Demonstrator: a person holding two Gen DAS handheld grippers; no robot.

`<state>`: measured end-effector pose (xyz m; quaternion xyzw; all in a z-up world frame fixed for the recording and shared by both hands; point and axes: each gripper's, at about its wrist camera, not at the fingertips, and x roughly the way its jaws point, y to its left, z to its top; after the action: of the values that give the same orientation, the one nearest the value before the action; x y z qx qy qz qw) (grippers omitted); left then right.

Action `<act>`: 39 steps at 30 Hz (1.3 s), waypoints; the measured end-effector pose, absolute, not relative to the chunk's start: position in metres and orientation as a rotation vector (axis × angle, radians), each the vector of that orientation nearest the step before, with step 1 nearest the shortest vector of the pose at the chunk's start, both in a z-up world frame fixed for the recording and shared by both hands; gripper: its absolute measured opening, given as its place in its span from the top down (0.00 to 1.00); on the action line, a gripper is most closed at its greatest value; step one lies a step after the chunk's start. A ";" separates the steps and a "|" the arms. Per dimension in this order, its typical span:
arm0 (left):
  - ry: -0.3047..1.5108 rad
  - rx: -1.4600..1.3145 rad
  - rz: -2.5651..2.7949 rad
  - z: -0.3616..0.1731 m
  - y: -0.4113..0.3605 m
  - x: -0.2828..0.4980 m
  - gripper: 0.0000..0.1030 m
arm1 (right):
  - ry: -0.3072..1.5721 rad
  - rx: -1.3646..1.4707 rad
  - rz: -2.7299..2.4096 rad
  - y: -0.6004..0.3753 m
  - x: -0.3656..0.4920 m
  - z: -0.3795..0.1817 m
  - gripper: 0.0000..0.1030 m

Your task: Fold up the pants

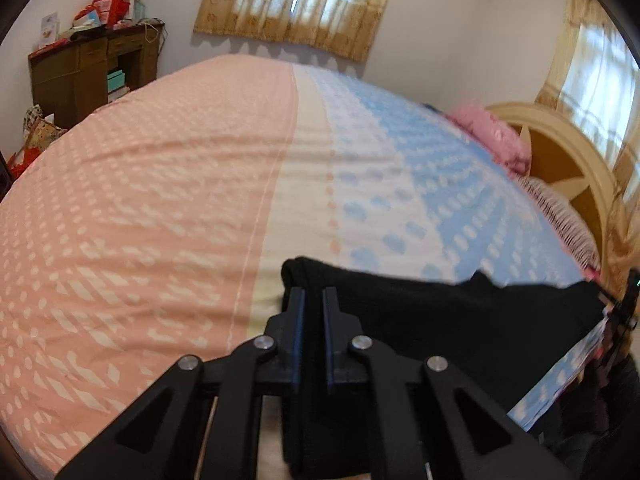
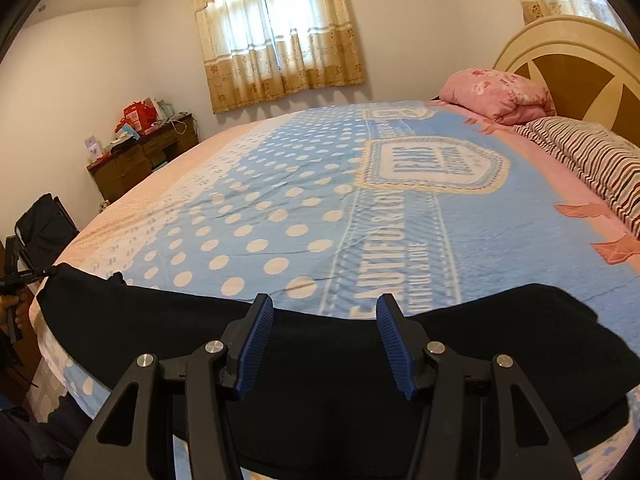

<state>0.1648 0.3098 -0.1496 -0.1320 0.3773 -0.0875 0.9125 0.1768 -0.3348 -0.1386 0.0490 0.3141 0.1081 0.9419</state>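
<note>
The black pants lie across the near edge of the bed, stretched left to right. My left gripper is shut on the left end of the pants and holds it a little above the bedspread. It also shows at the far left of the right wrist view, pinching that corner. My right gripper is open, its blue pads standing apart just above the middle of the pants. The right gripper shows at the right edge of the left wrist view.
The bed carries a pink and blue dotted bedspread. A pink pillow and a striped pillow lie by the headboard. A brown dresser with clutter stands by the far wall. A dark chair stands left of the bed.
</note>
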 end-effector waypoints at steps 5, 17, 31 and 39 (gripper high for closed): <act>0.814 -0.339 -0.111 -0.168 0.317 0.186 0.92 | 0.653 0.138 0.226 -0.326 0.181 -0.141 0.46; 0.808 -0.357 -0.091 -0.177 0.330 0.174 0.88 | 0.788 0.001 0.381 -0.256 0.184 -0.165 0.40; 0.698 -0.267 -0.098 -0.150 0.304 0.153 0.90 | 1.007 0.058 0.803 -0.059 0.301 -0.172 0.40; 0.787 -0.101 -0.226 -0.185 0.245 0.155 0.88 | 1.249 0.249 0.884 0.005 0.343 -0.227 0.68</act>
<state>0.1546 0.2447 -0.1848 -0.0493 0.3826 -0.1097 0.9161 0.3434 0.0050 -0.2267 0.1122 0.5639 0.3990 0.7143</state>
